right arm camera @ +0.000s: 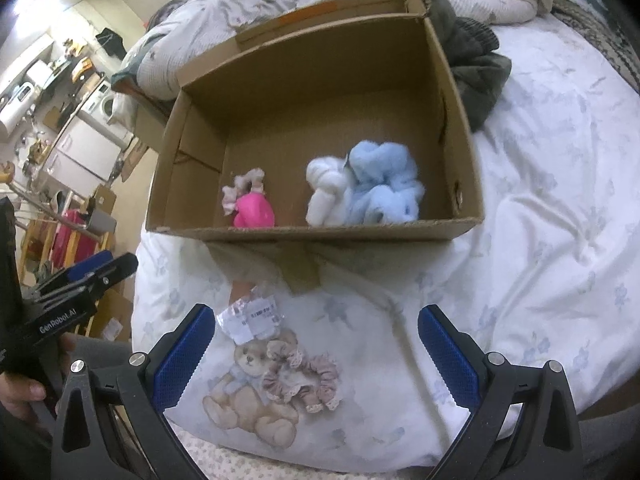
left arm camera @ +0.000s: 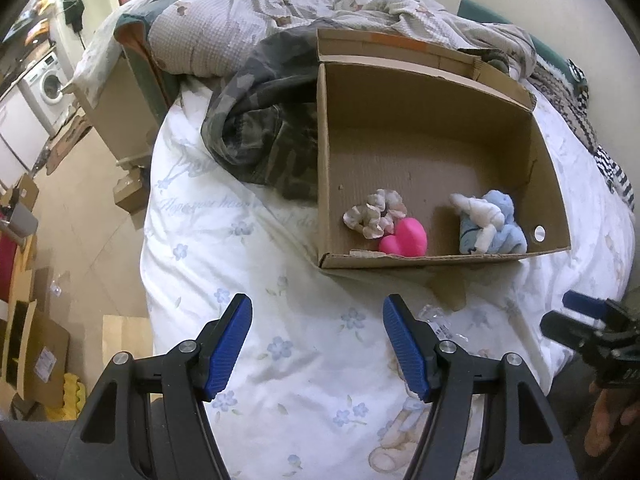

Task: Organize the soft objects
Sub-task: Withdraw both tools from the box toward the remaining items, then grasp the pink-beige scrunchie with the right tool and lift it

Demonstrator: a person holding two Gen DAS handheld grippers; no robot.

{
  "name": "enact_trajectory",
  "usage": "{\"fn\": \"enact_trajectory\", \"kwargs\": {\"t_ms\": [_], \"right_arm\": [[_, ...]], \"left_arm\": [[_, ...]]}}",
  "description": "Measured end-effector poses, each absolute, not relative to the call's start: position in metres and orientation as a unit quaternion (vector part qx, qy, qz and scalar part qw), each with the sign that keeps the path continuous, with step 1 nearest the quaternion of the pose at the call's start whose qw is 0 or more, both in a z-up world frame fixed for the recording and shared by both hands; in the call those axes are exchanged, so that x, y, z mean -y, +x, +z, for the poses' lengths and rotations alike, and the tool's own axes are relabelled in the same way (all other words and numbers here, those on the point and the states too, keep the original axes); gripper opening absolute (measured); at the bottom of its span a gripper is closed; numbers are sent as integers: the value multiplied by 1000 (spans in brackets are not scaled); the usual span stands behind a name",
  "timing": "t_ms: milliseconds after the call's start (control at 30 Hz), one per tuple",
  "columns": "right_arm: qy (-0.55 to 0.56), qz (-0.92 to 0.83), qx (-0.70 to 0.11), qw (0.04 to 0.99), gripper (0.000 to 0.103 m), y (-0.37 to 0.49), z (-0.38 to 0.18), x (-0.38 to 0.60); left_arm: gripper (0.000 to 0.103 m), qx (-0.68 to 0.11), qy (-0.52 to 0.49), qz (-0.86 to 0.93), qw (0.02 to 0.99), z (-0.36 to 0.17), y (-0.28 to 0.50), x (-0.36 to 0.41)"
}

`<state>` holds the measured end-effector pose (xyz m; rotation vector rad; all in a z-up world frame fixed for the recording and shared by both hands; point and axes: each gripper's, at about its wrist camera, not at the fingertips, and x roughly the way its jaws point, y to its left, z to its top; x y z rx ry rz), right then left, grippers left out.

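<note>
Three soft things already sit in the cardboard box [left arm camera: 424, 128] seen from the left wrist: a beige scrunchie [left arm camera: 375, 213], a pink heart [left arm camera: 404, 237] touching it, and a blue-and-white plush [left arm camera: 490, 224] apart to the right, all along the near wall at centre frame. The left hand-held gripper [left arm camera: 317, 346] hangs over the bed [left arm camera: 256, 264] at lower centre, jaws apart with nothing between them. At the right edge the other tool shows only partly.

From the right wrist, the right hand-held gripper [right arm camera: 316, 354] also stands wide and empty at the bottom. Between its fingers lies a pinkish frilly scrunchie [right arm camera: 304, 384] on the bedsheet's printed bear, with a crumpled plastic tag packet [right arm camera: 250, 316] just above and left.

My worry: the scrunchie blends into the print and lies flat, so closing jaws could pinch the sheet with it, or snag the packet instead.
</note>
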<state>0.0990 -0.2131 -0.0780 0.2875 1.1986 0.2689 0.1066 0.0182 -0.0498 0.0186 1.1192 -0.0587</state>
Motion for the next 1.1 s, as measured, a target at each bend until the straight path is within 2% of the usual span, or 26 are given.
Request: {"fn": "enact_trajectory", "kwargs": {"t_ms": [267,433,633,800,867,900,967,1000,1033,1100], "right_arm": [[154,141,-590,780,103,101,-94,211],[123,157,-630,750,103,103,-113,189],[21,169,-686,707,103,101,-150,147],[-81,170,-695,694,102,90,-168,124],[-104,170,-689,697,79,87,-168,121],[-100,172,-686,700,74,87,-166,121],[-89,170,-680,707,42,87,-161,126],[-82,170,-679,709,36,87,-158,130],[-71,172,-679,711,24,87,-155,133],[-53,177,-672,717,20,81,-148,132]], "left_arm": [[65,-542,-8,-22,840,-56,109,-23],[65,-549,-15,-28,835,-58,110,-24],[65,-553,-19,-34,832,-59,110,-24],[65,-556,-24,-31,830,-61,112,-25],[65,-559,-27,-30,829,-63,113,-25],[65,-560,-28,-30,827,-65,113,-25],[65,-565,-29,-32,824,-69,114,-23],[65,-568,-30,-34,822,-71,114,-22],[65,-571,-32,-37,819,-74,115,-20],[65,-584,-37,-42,810,-83,117,-16]]}}
